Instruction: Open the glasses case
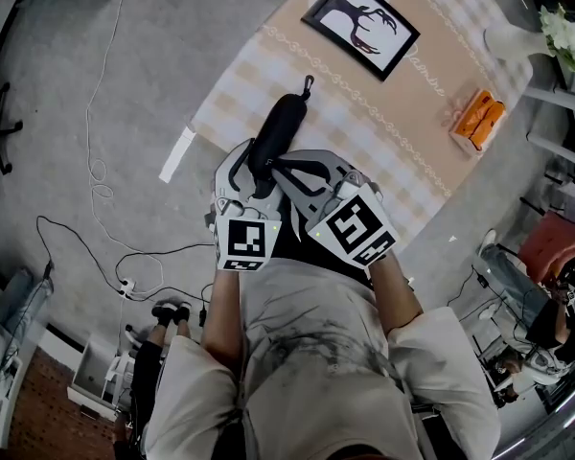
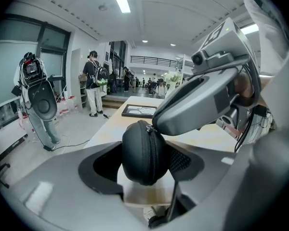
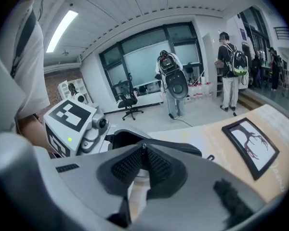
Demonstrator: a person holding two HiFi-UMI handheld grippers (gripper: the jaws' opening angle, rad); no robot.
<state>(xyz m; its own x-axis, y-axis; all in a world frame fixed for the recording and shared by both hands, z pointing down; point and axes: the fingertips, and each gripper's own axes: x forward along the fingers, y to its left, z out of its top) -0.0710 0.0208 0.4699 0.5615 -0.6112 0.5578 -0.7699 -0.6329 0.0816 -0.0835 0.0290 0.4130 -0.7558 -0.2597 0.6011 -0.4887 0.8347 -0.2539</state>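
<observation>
A black zippered glasses case (image 1: pixel 280 127) lies lengthwise on the checked tablecloth (image 1: pixel 364 132), with its loop end pointing away from me. My left gripper (image 1: pixel 252 182) is shut on the case's near end; in the left gripper view the rounded end (image 2: pixel 143 153) sits squeezed between both pads. My right gripper (image 1: pixel 289 172) comes in from the right, its tip at the zip on that same end (image 2: pixel 153 127). In the right gripper view its jaws (image 3: pixel 143 152) are shut with a small metal zip pull at the tip, and the case (image 3: pixel 188 149) stretches behind.
A black-framed deer picture (image 1: pixel 361 24) lies farther along the table, and an orange object (image 1: pixel 479 118) sits near the right edge. White flowers (image 1: pixel 567 34) stand at the far right. Cables (image 1: pixel 105 175) trail on the floor to the left. People stand in the room beyond.
</observation>
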